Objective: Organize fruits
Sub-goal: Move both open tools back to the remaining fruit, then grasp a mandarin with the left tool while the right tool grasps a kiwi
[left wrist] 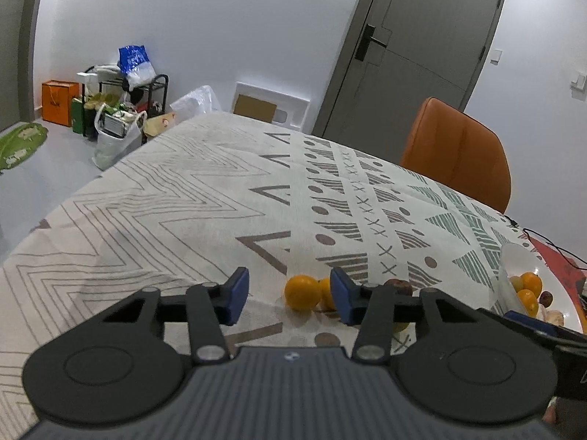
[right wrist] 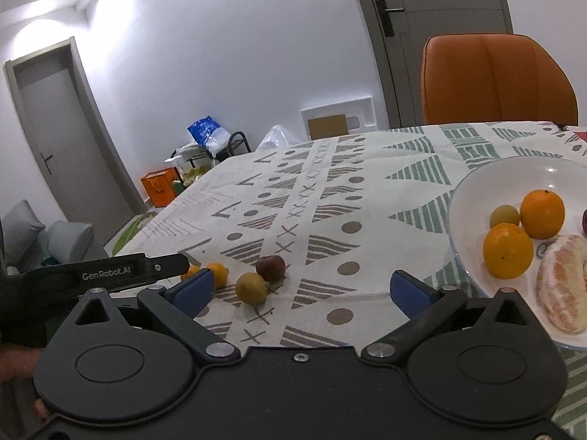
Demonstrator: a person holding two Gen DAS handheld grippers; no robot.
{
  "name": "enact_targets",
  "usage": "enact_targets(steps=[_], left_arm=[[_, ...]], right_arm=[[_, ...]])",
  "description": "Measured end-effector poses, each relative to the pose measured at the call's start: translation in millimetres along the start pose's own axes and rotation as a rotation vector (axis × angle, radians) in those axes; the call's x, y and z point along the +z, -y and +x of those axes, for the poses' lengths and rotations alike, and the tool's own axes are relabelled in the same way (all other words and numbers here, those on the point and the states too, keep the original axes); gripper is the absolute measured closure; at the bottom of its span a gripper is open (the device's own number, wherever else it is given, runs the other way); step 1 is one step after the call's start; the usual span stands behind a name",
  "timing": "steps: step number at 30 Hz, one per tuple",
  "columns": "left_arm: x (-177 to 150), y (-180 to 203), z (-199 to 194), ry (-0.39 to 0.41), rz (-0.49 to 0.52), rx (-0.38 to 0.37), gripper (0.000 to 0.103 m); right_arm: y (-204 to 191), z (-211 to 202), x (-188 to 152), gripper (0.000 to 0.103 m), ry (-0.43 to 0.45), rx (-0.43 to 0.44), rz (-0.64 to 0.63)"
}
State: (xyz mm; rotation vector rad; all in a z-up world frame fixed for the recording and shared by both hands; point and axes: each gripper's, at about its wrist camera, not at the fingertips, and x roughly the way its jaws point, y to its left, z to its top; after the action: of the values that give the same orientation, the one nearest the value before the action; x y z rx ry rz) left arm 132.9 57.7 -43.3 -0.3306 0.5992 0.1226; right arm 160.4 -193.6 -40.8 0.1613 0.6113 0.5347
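Patterned cloth on desk (left wrist: 183,201). Left gripper (left wrist: 290,295) jaws apart around small orange (left wrist: 302,292), untouched: light, round, rolls; take across middle. Right gripper (right wrist: 301,289) jaws wide, empty.

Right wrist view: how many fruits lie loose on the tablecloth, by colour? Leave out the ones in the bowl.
Orange fruit: 2
Yellow fruit: 1
Dark red fruit: 1
Total: 4 loose on the tablecloth
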Motion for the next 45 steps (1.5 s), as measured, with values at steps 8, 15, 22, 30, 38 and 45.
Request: enact_targets(steps=[8,15,22,30,38,45], left_arm=[[-3.4,-6.1,16.1,-0.057,-0.058,-0.061,0.081],[4.0,-22.2,8.6,-0.048,-0.095,-0.052,0.081],[9.9,-34.9,-1.7,-0.022,-0.087,-0.019,0.081],[14.7,-43.8,-9.3,-0.004,-0.089,0.004,0.081],[12.8,-31.0,-10.7,-0.003,-0.069,-0.019,0.081],[15.1,-10.3,-14.1,0.007,-0.031,-0.041,0.081]], right_arm=[[-13.3,16.3,0.3,0.015,-0.040,0.005,-0.023],[-27.6,31.5,-0.5,0.030,-0.075,0.018,-0.044],[-35.4,46.0,-0.3,0.041,-0.094,0.023,-0.032],[-46.5,53.5,-3.9,0.073,-0.099,0.024,-0.057],[-42.3,43.9,-0.9,0.081,-0.108,0.005,-0.066],[-28.5,25.5,6.7,0.081,-0.066,-0.021,-0.045]])
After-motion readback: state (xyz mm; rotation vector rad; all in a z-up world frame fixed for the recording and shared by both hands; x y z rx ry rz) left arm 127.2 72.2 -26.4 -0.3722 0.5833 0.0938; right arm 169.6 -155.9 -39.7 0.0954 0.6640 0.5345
